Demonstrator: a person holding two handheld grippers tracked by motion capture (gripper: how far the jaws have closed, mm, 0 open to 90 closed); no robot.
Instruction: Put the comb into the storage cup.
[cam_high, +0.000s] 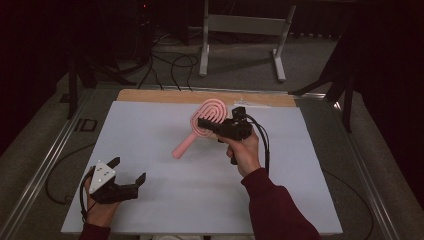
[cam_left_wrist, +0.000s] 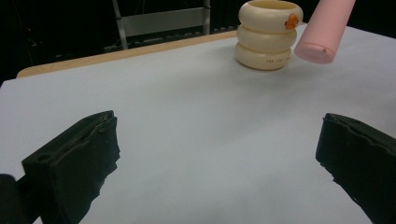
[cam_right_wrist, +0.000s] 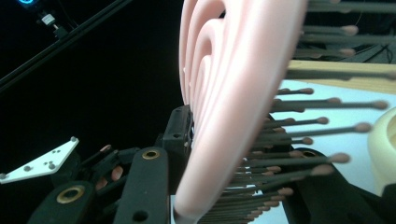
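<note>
A cream-coloured, ribbed plastic container shaped like three stacked rings (cam_left_wrist: 267, 35), with a small orange mark near its rim, stands upright toward the far edge of the white-topped desk (cam_high: 165, 195); what is inside it cannot be made out.

The right hand-held gripper (cam_high: 210, 125) is clenched on the head of a pink plastic hairbrush with looped ribs and dark bristles (cam_high: 200, 127), lifted clear of the desk above its far middle, with the handle sloping down toward the person's left. In the right gripper view the brush head (cam_right_wrist: 233, 93) sits between the black jaws, bristles pointing to the right of that view.

The left hand-held gripper (cam_high: 129, 172) rests near the desk's front left corner, well apart from the brush, its jaws spread wide and grasping nothing.
</note>
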